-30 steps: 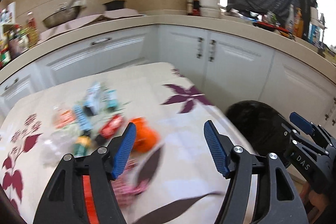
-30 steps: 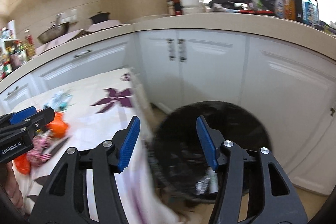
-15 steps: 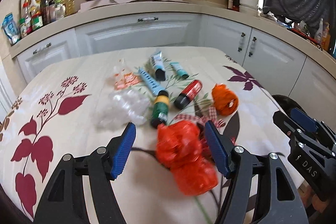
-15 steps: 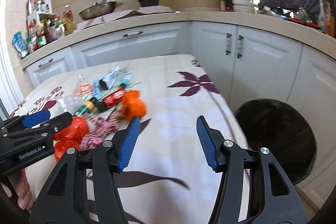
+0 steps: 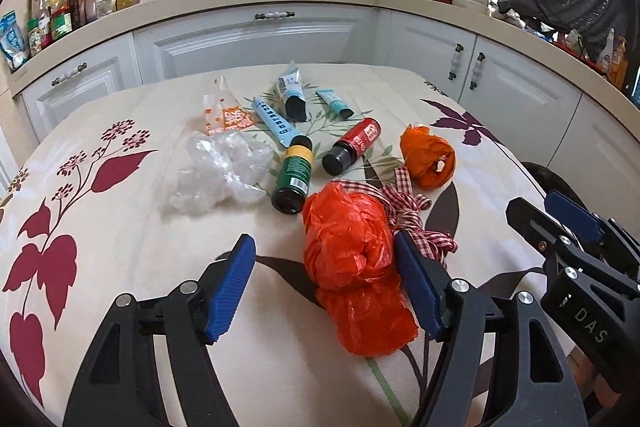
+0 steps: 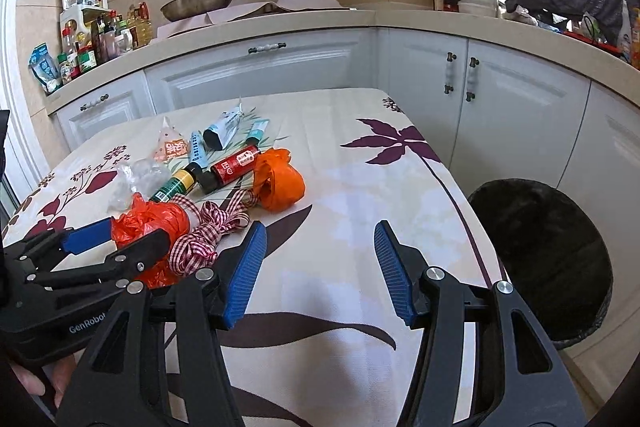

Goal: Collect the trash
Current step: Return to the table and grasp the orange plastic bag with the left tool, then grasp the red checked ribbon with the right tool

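Observation:
Trash lies on a flowered tablecloth (image 5: 120, 251): a crumpled red plastic bag (image 5: 352, 267), a red-checked ribbon (image 5: 416, 223), an orange bag (image 5: 430, 157), a green bottle (image 5: 294, 175), a red bottle (image 5: 354, 145), clear plastic (image 5: 220, 171), tubes and wrappers. My left gripper (image 5: 324, 283) is open, its jaws either side of the red bag (image 6: 156, 223), close to the right pad. My right gripper (image 6: 320, 267) is open and empty over bare cloth, right of the ribbon (image 6: 208, 227).
A black trash bin (image 6: 548, 259) stands on the floor right of the table edge. White cabinets (image 6: 500, 115) and a counter with bottles (image 6: 84, 47), a pan and a pot run behind the table. The right gripper shows in the left wrist view (image 5: 576, 259).
Both grippers swung from the bin side back over the table. The left gripper moved down and forward, so the red bag now sits between its open jaws.

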